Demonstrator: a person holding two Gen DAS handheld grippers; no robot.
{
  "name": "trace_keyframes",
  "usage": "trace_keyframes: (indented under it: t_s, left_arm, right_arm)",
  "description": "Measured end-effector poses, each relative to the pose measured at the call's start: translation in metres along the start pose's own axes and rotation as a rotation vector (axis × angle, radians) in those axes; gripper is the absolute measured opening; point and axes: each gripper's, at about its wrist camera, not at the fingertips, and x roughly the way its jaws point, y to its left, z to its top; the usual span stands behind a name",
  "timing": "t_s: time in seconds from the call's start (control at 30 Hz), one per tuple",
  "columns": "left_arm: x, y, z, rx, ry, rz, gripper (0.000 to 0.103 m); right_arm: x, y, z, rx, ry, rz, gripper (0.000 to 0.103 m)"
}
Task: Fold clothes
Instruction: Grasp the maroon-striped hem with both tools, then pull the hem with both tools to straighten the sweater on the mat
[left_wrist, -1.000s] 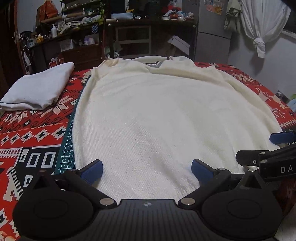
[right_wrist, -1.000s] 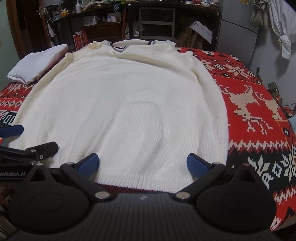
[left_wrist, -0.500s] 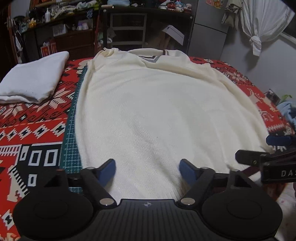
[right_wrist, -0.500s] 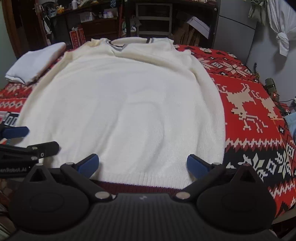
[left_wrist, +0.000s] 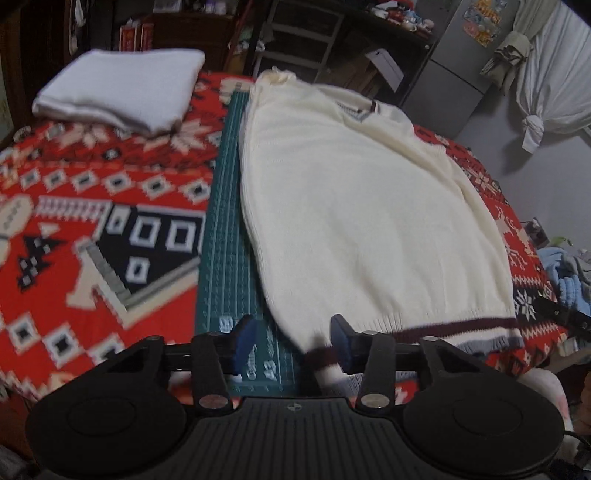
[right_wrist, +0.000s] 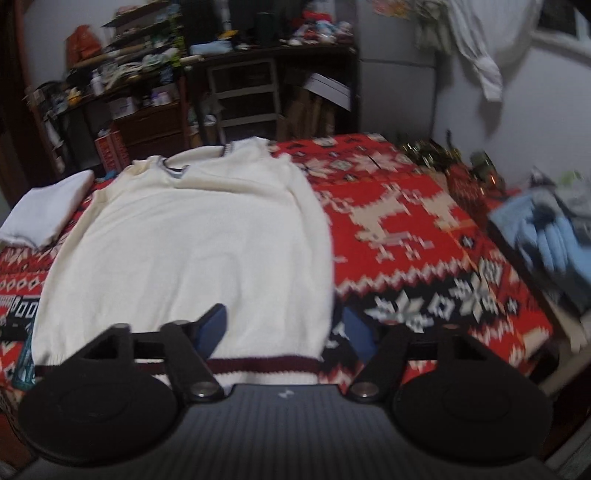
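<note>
A cream knit sweater (left_wrist: 369, 203) with a dark red stripe along its hem lies flat on the bed, neck at the far end. My left gripper (left_wrist: 291, 341) hangs over the hem's left corner. Its jaws are closing, with that corner lying between the blue pads, close to the right pad (left_wrist: 340, 343). In the right wrist view the sweater (right_wrist: 192, 240) fills the left half. My right gripper (right_wrist: 284, 330) is at the hem's right corner. Its jaws are closing too, with the corner between the pads, which do not press on it.
A folded white garment (left_wrist: 122, 88) lies at the far left of the bed. A green cutting mat (left_wrist: 225, 221) shows along the sweater's left side on the red patterned blanket (right_wrist: 406, 240). Blue cloth (right_wrist: 546, 236) is piled off the right edge. Cluttered shelves stand behind.
Both grippers have moved apart from the middle of the hem to its corners, the left one leftward and the right one rightward. Both pairs of jaws have narrowed.
</note>
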Motion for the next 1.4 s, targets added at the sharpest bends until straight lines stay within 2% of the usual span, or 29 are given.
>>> trace_keyframes:
  t_s: [0.07,0.17,0.3,0.37,0.4,0.5,0.57,0.63,0.73,0.8,0.9,1.03,1.13,1.4]
  left_arm:
    - [0.006,0.001,-0.006,-0.027,0.021,-0.033,0.039]
    - [0.014,-0.004,-0.009,-0.015,0.028,-0.052,0.032]
    - [0.020,-0.009,-0.010,-0.021,0.033,-0.061,0.030]
    - [0.022,-0.010,-0.011,-0.033,0.036,-0.073,0.024]
    - [0.022,-0.010,-0.012,-0.042,0.040,-0.083,0.018]
    - [0.023,-0.010,-0.013,-0.058,0.044,-0.100,0.017]
    - [0.024,-0.008,-0.013,-0.062,0.040,-0.085,0.008]
    - [0.024,-0.008,-0.013,-0.065,0.031,-0.076,0.007]
    - [0.015,-0.005,-0.012,-0.061,-0.001,-0.039,0.006]
    - [0.007,0.001,-0.010,-0.074,-0.024,-0.025,0.006]
    - [0.000,0.013,-0.009,-0.096,-0.028,-0.024,0.006]
    - [0.000,0.014,-0.012,-0.095,-0.020,-0.021,0.006]
    - [0.005,0.008,-0.014,-0.090,-0.006,-0.023,0.006]
    - [0.013,0.010,-0.014,-0.103,0.016,-0.027,0.006]
  right_arm:
    - [0.002,-0.010,-0.008,0.048,0.016,-0.018,0.044]
    - [0.006,-0.020,-0.015,0.087,0.044,-0.024,0.033]
    - [0.008,-0.021,-0.021,0.079,0.047,-0.020,0.033]
    - [0.010,-0.020,-0.022,0.064,0.044,-0.025,0.033]
    - [0.012,-0.020,-0.023,0.063,0.047,-0.024,0.033]
    - [0.019,-0.023,-0.024,0.079,0.067,0.006,0.033]
    - [0.025,-0.021,-0.024,0.079,0.083,0.030,0.033]
    - [0.032,-0.018,-0.025,0.069,0.101,0.037,0.033]
    - [0.044,-0.016,-0.026,0.071,0.142,0.043,0.020]
    - [0.044,-0.012,-0.025,0.058,0.138,0.034,0.014]
    - [0.035,-0.013,-0.022,0.057,0.111,0.060,0.013]
    - [0.035,-0.039,-0.023,0.199,0.133,0.077,0.013]
    - [0.037,-0.044,-0.027,0.222,0.143,0.084,0.014]
    - [0.051,-0.015,-0.024,0.095,0.158,0.057,0.018]
